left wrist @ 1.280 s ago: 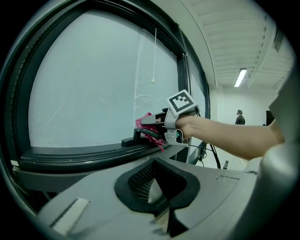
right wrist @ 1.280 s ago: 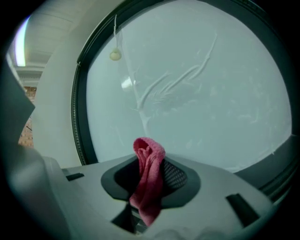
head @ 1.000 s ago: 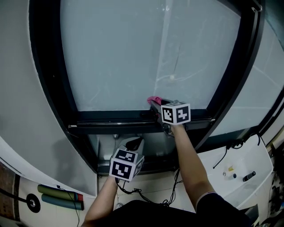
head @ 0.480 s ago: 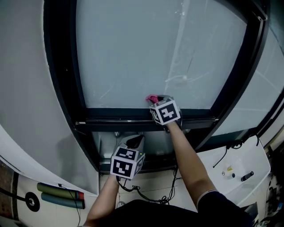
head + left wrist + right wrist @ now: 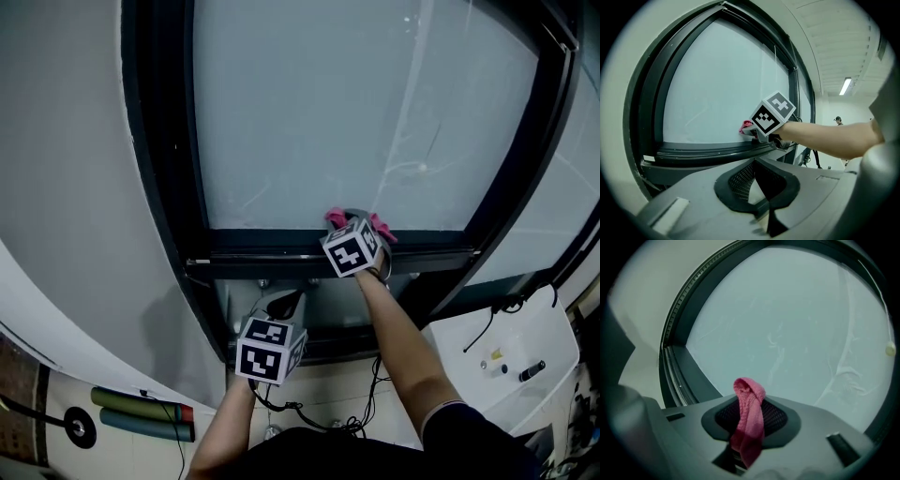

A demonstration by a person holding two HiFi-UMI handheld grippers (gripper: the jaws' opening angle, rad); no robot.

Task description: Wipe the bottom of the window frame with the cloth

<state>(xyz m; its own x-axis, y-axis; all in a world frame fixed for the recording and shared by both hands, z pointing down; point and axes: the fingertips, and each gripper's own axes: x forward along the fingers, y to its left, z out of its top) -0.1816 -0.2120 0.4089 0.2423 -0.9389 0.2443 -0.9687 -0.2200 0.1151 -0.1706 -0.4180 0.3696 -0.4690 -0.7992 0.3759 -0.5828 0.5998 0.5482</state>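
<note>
The pink cloth (image 5: 335, 217) is clamped in my right gripper (image 5: 356, 228), which presses it against the bottom rail of the black window frame (image 5: 272, 249), right of the rail's middle. Cloth ends stick out on both sides of the marker cube (image 5: 354, 249). In the right gripper view the cloth (image 5: 750, 413) hangs folded between the shut jaws of the right gripper (image 5: 743, 453), close to the pale glass (image 5: 787, 329). My left gripper (image 5: 283, 305) hangs lower, under the sill, shut and holding nothing. From the left gripper (image 5: 766, 213) I see the cloth (image 5: 746, 125) on the rail (image 5: 708, 151).
Black cables (image 5: 309, 412) trail below the sill. A white ledge (image 5: 506, 352) with small items lies at the lower right. Rolled green mats (image 5: 141, 417) lie at the lower left. A distant person (image 5: 839, 121) stands down the corridor.
My right gripper has slid left along the bottom rail with the cloth and turned a little, so cloth now shows on both sides of its cube. The left gripper stayed put.
</note>
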